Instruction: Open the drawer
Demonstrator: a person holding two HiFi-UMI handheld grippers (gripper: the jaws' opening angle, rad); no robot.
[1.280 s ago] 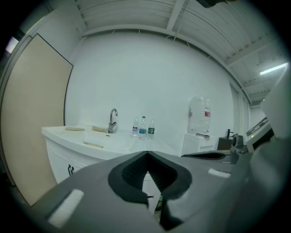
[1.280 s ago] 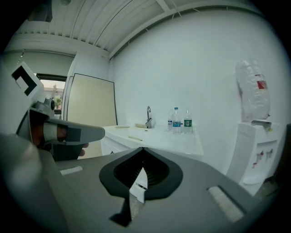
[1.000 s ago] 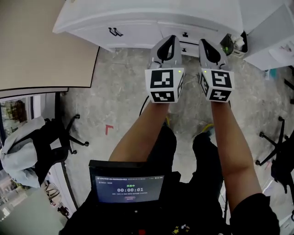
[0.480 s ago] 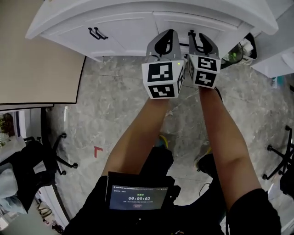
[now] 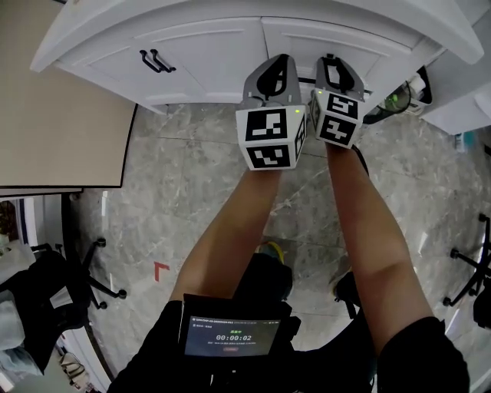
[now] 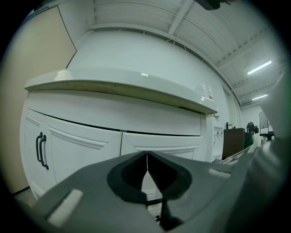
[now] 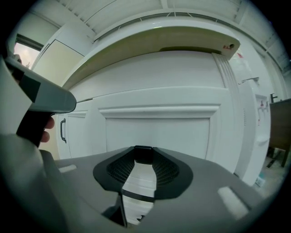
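while the left gripper point(image 6: 147, 159) hangs just before the white cabinet point(image 6: 113, 86) with its jaws pressed together on nothing, the right gripper point(image 7: 143, 157) has its jaws pinched on the small black handle point(image 7: 143, 154) of the drawer point(image 7: 157, 132), which sits closed, flush in the cabinet front.

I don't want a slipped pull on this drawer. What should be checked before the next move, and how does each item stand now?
1. Handle in the jaws: ok; the dark drawer handle fills the gap between the tips of the right gripper.
2. Grip firm enough to pull: cannot tell.
3. The drawer front shut, flush with the cabinet: ok.
4. The left gripper out of the way: ok; shut, empty, beside the right one.
5. The neighbouring door closed: ok.
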